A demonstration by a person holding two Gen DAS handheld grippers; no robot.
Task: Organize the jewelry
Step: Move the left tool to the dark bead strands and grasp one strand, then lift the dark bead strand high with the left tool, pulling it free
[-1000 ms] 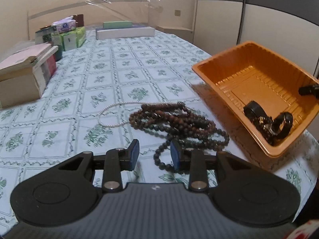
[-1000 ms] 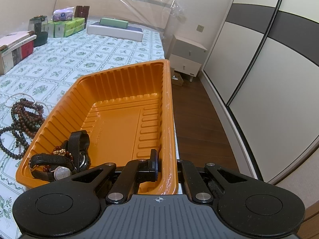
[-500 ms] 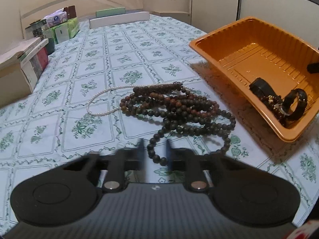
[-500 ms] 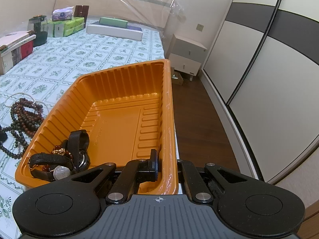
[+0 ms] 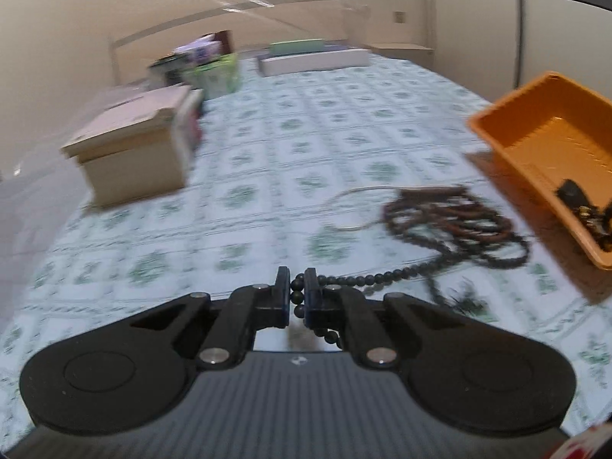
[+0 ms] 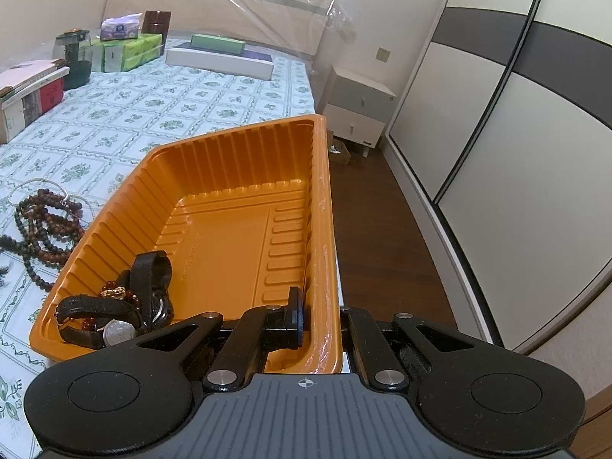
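Note:
My left gripper (image 5: 297, 293) is shut on a dark bead necklace (image 5: 373, 278) whose strand stretches right to a pile of brown and dark beads (image 5: 455, 222) on the patterned cloth. A thin pearl chain (image 5: 346, 206) lies beside the pile. My right gripper (image 6: 313, 315) is shut on the near rim of an orange tray (image 6: 244, 206), also in the left wrist view (image 5: 535, 141). Watches and a red bead bracelet (image 6: 114, 306) lie in the tray's near left corner. The bead pile also shows in the right wrist view (image 6: 42, 229).
Cardboard boxes and books (image 5: 137, 149) stand at the left. Green tissue boxes (image 6: 126, 51), a dark jar (image 6: 74, 59) and a long white box (image 6: 220, 62) stand at the far end. A nightstand (image 6: 357, 111) and wardrobe doors (image 6: 497, 122) are to the right.
My left gripper has closed on the dark bead strand and pulled it left, away from the pile. The right gripper and tray have not moved.

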